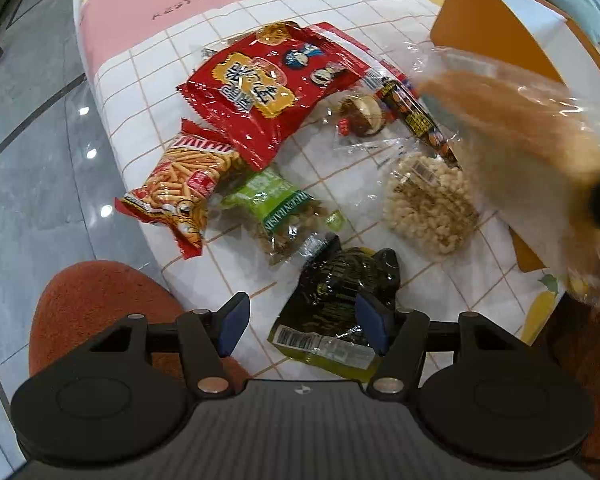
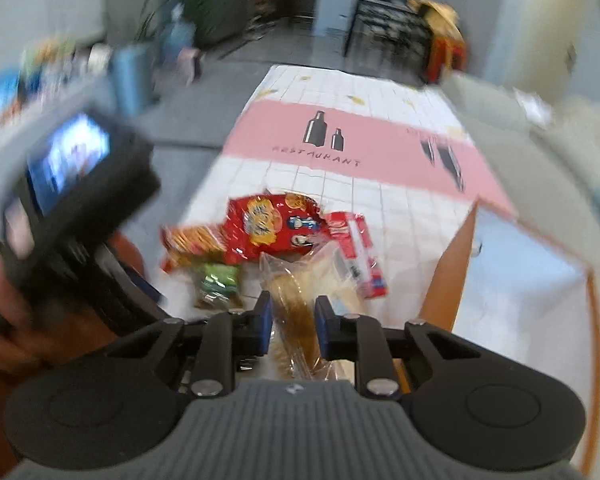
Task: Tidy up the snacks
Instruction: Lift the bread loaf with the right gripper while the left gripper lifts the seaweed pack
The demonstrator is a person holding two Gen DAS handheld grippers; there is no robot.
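My right gripper (image 2: 294, 314) is shut on a clear bag of tan snacks (image 2: 296, 280), held up off the table; the same bag (image 1: 520, 140) shows blurred at the right of the left wrist view. Beside it stands an open orange box (image 2: 448, 280) with a white inside. My left gripper (image 1: 305, 320) hangs open above a black and green packet (image 1: 340, 288) near the table's front edge. On the checked cloth lie a big red bag (image 1: 268, 92), a bag of orange sticks (image 1: 180, 188), a green raisin packet (image 1: 280, 216) and a bag of pale puffs (image 1: 428, 200).
A small clear packet with a brown cake (image 1: 360, 116) and a dark bar (image 1: 416, 120) lie by the orange box (image 1: 480, 20). A red and white carton (image 2: 356, 248) sits behind the held bag. A rust-coloured seat (image 1: 92, 304) stands at the table's left edge, with grey floor beyond.
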